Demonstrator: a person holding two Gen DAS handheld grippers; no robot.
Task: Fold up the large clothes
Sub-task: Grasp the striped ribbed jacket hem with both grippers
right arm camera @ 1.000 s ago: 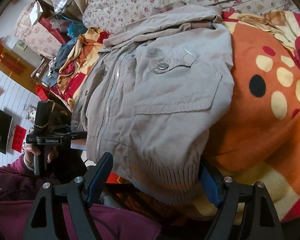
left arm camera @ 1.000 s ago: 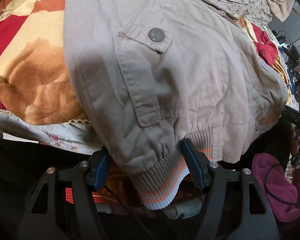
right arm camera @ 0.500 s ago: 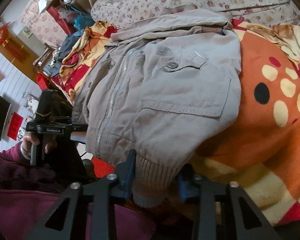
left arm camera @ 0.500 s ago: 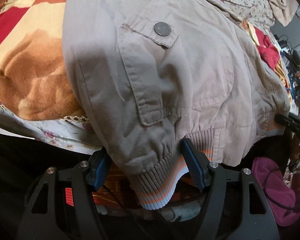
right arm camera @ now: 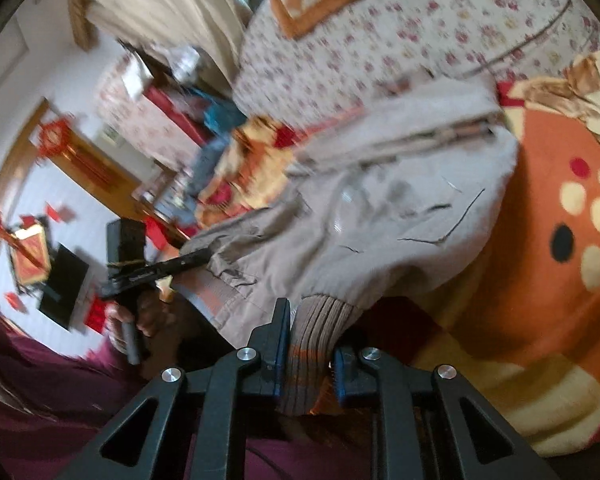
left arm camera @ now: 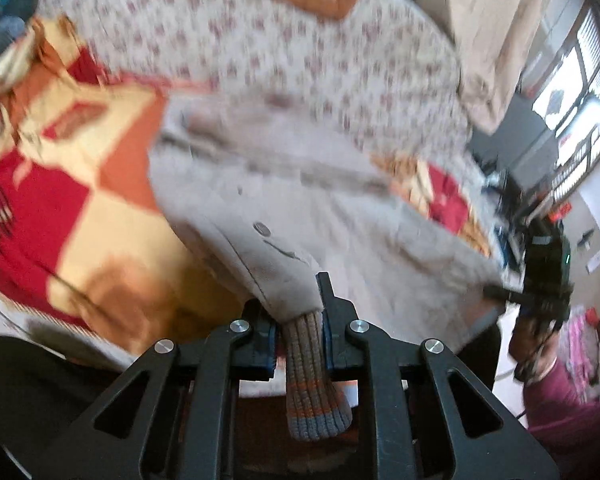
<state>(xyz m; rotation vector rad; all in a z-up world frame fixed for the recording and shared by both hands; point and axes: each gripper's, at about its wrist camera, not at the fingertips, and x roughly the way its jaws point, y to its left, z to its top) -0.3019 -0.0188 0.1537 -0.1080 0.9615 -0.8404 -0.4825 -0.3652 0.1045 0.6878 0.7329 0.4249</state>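
Left wrist view shows the beige cotton jacket (left arm camera: pixel 332 216) spread on the bed, its ribbed knit hem (left arm camera: pixel 310 364), grey-brown with orange stripes, hanging over the near edge. The left gripper (left arm camera: pixel 300 332) pinches that hem at one corner; its jaws have just been closing, from wide a second ago. The right gripper (right arm camera: pixel 306 356) clamps the other hem corner (right arm camera: pixel 312 340), jaws likewise just closed. Around the jacket lie a plush orange-red blanket (right arm camera: pixel 540 280) and a floral sheet (left arm camera: pixel 260 40); more of both shows than before.
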